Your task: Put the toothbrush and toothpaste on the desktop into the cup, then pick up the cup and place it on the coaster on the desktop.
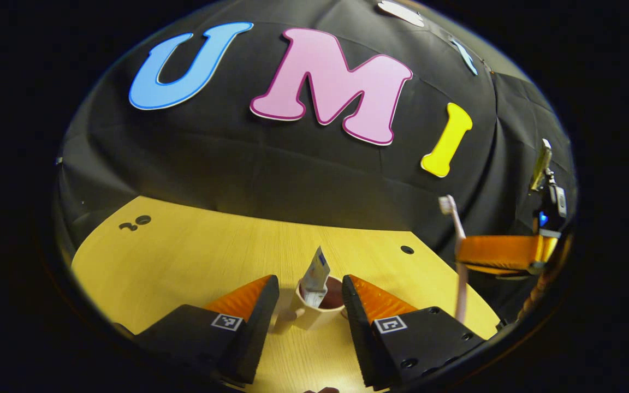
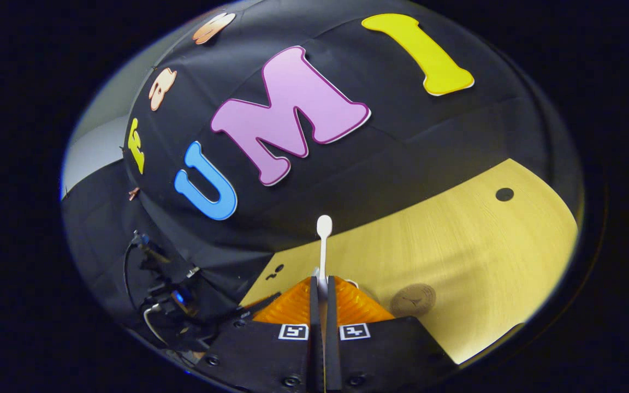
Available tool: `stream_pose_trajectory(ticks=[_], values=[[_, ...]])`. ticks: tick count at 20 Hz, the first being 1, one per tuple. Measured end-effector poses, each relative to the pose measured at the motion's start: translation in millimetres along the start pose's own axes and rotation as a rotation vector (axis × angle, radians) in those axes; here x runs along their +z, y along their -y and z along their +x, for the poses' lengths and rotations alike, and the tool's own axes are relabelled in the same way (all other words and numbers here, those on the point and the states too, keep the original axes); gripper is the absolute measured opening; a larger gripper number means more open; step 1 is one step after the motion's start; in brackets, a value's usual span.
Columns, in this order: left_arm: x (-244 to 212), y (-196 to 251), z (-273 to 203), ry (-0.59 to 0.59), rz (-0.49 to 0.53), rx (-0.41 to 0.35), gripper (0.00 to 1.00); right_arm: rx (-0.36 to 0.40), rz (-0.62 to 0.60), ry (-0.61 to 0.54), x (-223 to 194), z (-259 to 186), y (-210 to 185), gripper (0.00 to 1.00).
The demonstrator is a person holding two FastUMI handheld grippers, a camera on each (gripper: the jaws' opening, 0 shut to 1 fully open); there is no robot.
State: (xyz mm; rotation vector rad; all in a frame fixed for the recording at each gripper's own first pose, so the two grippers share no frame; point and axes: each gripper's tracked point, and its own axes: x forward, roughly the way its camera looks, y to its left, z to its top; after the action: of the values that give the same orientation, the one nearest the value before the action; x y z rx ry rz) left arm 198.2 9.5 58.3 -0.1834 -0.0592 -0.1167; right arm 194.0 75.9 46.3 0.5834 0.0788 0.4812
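The right gripper [image 2: 320, 297] is clamped on a white plastic toothbrush [image 2: 324, 240]; the left gripper [image 1: 310, 297] is spread around a cream cup [image 1: 317, 312].

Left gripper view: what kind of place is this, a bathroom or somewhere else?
Probably not a bathroom but a small recording booth. A black cloth wall hangs behind a bare wooden desktop, and hand-held tongs work there: the left tongs around a cup, the right tongs gripping a toothbrush.

A cream cup [image 1: 317, 311] stands upright on the bench, the toothpaste [image 1: 315, 275] tube leaning inside it. The pale pink toothbrush [image 2: 323, 245] is upright, lifted off the bench, head up. A round brown coaster [image 2: 413, 299] lies flat.
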Motion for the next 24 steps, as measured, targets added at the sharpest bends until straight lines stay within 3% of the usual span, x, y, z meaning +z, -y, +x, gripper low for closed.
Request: stream_pose_trajectory(ticks=[8, 19, 24], values=[[-22, -9, -67, -0.040, -0.037, 0.039, 0.72, 0.066, 0.001, 0.115, 22, 60, -9, 0.06], [-53, 0, -112, -0.109, -0.026, 0.088, 0.72, 0.075, -0.005, 0.149, -4, 128, 24, 0.06], [-71, 1, -123, -0.149, -0.032, 0.116, 0.72, 0.081, -0.070, 0.125, -31, 147, 39, 0.06]])
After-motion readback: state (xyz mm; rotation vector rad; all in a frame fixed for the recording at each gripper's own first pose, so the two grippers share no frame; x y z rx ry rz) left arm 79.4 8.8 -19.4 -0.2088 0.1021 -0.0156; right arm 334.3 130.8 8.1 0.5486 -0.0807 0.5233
